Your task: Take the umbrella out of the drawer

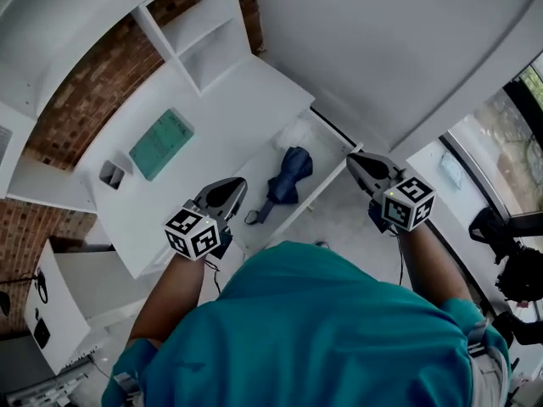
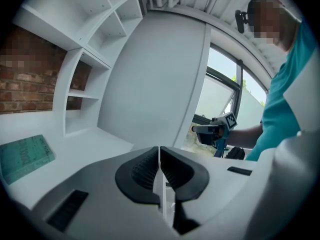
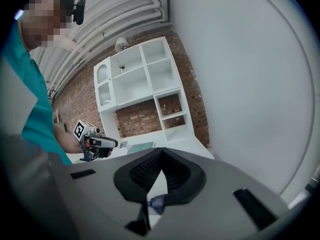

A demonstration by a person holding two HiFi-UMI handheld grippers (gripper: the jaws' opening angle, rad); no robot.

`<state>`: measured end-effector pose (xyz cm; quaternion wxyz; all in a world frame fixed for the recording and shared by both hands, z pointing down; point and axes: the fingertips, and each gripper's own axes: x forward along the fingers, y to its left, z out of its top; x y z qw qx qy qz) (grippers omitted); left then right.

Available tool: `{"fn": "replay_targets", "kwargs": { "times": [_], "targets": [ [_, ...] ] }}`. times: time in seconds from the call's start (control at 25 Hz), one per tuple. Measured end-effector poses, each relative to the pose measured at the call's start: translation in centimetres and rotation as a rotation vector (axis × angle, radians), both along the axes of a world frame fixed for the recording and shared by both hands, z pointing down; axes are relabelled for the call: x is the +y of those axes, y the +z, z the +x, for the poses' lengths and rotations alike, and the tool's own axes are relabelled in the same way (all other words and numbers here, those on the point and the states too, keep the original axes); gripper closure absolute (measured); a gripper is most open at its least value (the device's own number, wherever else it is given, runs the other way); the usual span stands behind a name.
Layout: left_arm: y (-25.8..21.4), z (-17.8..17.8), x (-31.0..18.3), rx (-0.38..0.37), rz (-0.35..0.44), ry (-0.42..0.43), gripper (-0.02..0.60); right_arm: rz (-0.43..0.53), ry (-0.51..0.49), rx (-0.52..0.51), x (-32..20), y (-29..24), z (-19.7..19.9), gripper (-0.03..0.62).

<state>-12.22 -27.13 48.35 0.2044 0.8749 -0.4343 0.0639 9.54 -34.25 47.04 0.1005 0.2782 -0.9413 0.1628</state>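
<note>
The folded blue umbrella [image 1: 288, 176] lies untouched in the open drawer [image 1: 322, 185] of a white desk [image 1: 212, 117]. The left gripper [image 1: 237, 186] hovers beside the drawer and the right gripper [image 1: 355, 159] at its end, both clenched on nothing. Grasping and lifting out remain.

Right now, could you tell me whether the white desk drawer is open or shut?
Open: the white desk drawer stands pulled out, and the folded dark blue umbrella lies exposed inside it.
</note>
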Motion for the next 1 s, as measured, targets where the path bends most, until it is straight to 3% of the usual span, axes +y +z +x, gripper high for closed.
{"fn": "replay_targets", "kwargs": {
  "times": [0.28, 0.36, 0.64, 0.76, 1.0],
  "targets": [
    [4.9, 0.5, -2.8, -0.103, -0.09, 0.131, 0.557, 0.005, 0.089, -0.01, -0.6, 0.1, -0.4, 0.572],
    [7.0, 1.4, -3.7, -0.137, -0.136, 0.18, 0.484, 0.0, 0.1, -0.009, -0.6, 0.3, -0.4, 0.572],
    [16.2, 5.2, -6.4, -0.257, -0.353, 0.279, 0.316, -0.045, 0.101, 0.018, -0.4, 2.8, 0.8, 0.572],
    [20.4, 6.5, -7.2, -0.279, -0.462, 0.296, 0.278, -0.07, 0.105, 0.021, -0.3, 4.2, 1.7, 0.572],
    [27.6, 7.4, -9.8, -0.344, -0.596, 0.245, 0.255, -0.118, 0.121, 0.016, 0.1, 7.4, 3.9, 0.572]
  ]
}}
